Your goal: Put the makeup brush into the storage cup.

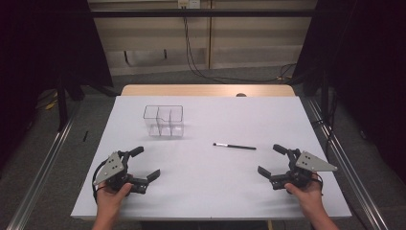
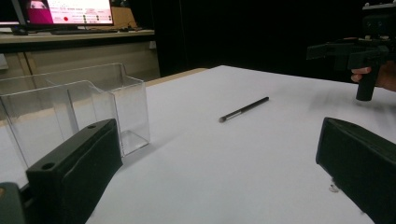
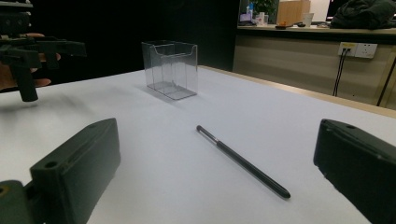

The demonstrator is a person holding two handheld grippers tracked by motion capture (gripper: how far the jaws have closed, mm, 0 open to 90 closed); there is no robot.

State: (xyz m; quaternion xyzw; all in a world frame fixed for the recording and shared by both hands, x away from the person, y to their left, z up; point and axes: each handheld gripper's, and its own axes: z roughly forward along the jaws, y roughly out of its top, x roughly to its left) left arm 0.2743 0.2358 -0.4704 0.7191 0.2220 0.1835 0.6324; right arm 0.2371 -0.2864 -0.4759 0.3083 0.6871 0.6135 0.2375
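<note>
Nearest the person's edge of the white table (image 1: 206, 191), two hands come in from below, each holding a gripper just above the surface. The left gripper (image 1: 140, 164) sits at the near left, its grey three-cornered plate on top, its jaws spread wide with nothing between them; in the left gripper view both black jaws rise from the bottom corners with bare tabletop in the gap. The right gripper (image 1: 273, 160) sits at the near right, likewise under a grey plate, and its jaws also stand wide apart and empty, as the right gripper view shows. The two grippers are well apart from each other and point inward toward the middle of the table. A little farther in, right of centre, a thin black pen (image 1: 234, 146) lies flat on the white surface, nearly crosswise, its pale tip toward the left; it is nearer to the right gripper than to the left, but touches neither. Farther back, left of centre, stands a clear plastic organiser (image 1: 163, 120), upright, with inner dividers forming compartments, well apart from the pen. Beyond it, a strip of bare wood marks the far edge of the table.
</note>
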